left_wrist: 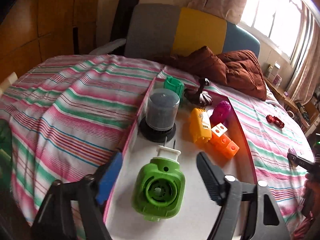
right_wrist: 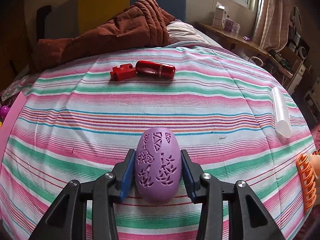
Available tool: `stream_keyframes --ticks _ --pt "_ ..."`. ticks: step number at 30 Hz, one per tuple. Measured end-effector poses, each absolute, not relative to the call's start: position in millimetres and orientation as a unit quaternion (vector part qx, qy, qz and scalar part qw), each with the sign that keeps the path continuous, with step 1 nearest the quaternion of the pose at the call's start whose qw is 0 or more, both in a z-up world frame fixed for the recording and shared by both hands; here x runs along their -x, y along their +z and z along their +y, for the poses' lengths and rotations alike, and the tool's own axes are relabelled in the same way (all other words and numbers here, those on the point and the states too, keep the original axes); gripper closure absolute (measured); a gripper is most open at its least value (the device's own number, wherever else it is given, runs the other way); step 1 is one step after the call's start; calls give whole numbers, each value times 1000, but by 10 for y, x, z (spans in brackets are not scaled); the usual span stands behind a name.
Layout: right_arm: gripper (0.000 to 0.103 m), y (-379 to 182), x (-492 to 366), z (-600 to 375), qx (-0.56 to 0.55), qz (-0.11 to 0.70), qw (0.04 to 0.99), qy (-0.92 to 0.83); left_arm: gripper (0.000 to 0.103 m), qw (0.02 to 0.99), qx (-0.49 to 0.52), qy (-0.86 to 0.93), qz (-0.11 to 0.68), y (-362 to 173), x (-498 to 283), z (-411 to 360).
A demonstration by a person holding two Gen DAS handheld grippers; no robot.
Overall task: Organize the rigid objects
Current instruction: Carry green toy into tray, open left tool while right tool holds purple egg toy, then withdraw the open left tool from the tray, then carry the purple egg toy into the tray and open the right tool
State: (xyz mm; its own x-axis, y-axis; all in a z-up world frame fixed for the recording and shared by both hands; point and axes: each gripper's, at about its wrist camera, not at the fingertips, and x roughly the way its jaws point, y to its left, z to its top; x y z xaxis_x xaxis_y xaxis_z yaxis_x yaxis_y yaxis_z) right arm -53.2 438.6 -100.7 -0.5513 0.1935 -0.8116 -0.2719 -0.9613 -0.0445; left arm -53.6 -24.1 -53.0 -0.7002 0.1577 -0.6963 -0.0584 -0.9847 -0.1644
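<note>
In the left wrist view a green plastic housing with a white plug end (left_wrist: pixel 158 188) lies on the white floor of a pink-edged box (left_wrist: pixel 200 210). My left gripper (left_wrist: pixel 159 156) stands open around it, pads clear of both its sides. In the right wrist view a lilac egg-shaped shell with cut-out patterns (right_wrist: pixel 158 166) lies on the striped bedsheet (right_wrist: pixel 80 108). It sits between the blue-padded fingers of my right gripper (right_wrist: pixel 157 154), which stands slightly open beside it. A red block (right_wrist: pixel 123 73) and a red capsule (right_wrist: pixel 156 70) lie farther up the bed.
The box also holds a clear disc case (left_wrist: pixel 162 112), a teal part (left_wrist: pixel 174 85), a dark figurine (left_wrist: pixel 200 96), a yellow toy (left_wrist: pixel 201 126), orange blocks (left_wrist: pixel 224 142) and a magenta egg (left_wrist: pixel 221 112). A clear tube (right_wrist: pixel 281 113), an orange comb-like piece (right_wrist: pixel 307 182) and a brown quilt (right_wrist: pixel 120 30) lie on the bed.
</note>
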Motion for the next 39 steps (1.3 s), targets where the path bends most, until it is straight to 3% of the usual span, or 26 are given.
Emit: stream_keyframes --ticks 2,8,11,21,27,39 --pt "59 -998 520 4393 460 50 122 878 17 63 373 923 -70 -488 452 -255" --pt "59 -965 544 4363 472 42 103 874 15 66 362 927 -73 -419 278 -233" --pt "59 -957 580 4313 477 19 102 873 8 76 363 924 -90 -390 198 -214" --pt "59 -971 582 4336 478 22 98 873 4 101 349 928 -83 -307 2 -59" --pt "59 -859 426 4228 457 66 80 883 4 95 342 931 -80 -300 -24 -80" --pt "59 -288 379 2625 420 84 -131 894 4 43 334 937 -92 -246 -18 -349"
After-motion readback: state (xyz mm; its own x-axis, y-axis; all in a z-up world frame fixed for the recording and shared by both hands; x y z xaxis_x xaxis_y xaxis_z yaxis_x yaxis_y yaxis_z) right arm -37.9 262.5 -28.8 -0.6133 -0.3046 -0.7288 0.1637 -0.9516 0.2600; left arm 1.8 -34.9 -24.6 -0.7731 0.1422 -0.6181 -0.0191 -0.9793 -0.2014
